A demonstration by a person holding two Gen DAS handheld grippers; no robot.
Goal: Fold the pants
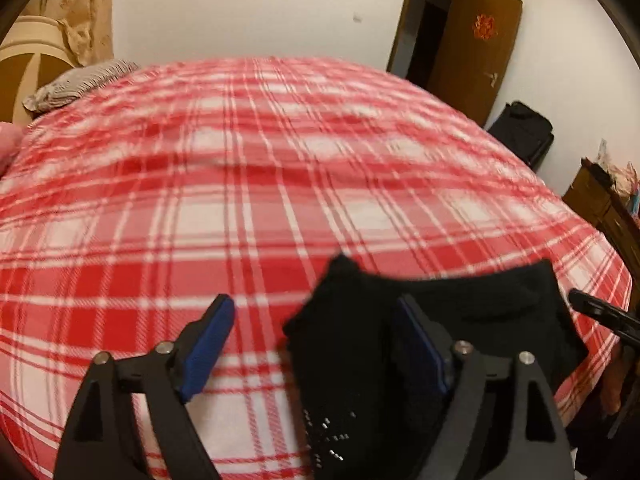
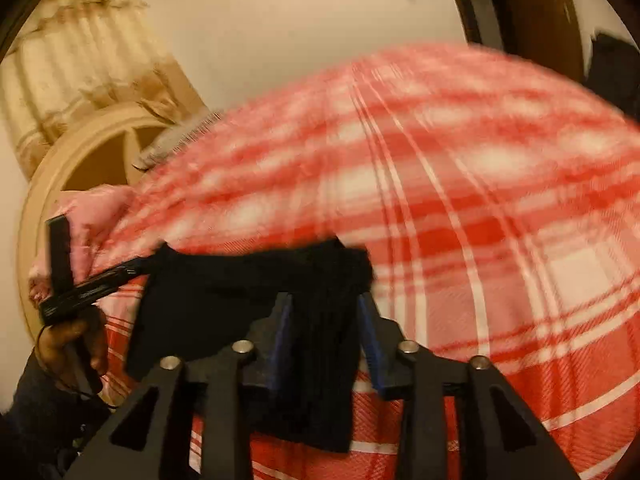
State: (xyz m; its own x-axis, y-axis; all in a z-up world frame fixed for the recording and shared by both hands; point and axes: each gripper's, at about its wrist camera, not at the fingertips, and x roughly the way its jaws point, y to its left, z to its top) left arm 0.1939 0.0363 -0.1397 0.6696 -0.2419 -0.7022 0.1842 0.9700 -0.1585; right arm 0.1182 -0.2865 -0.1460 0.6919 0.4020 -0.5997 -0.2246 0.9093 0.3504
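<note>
While both grippers tilt down toward the bed [image 1: 280, 168], the black pants [image 1: 400, 340] lie bunched on the red plaid blanket near its close edge. The left gripper [image 1: 316, 344] stands spread wide, one blue pad over bare blanket, the other against the cloth, pinching nothing. The right gripper [image 2: 326, 320] has a fold of pants between its narrowed jaws; whether the pads press it I cannot tell. A hand [image 2: 68, 344] grasps the left tool's handle.

warm dim indoor light, heavy motion blur, fisheye-bent edges, dark corners
</note>
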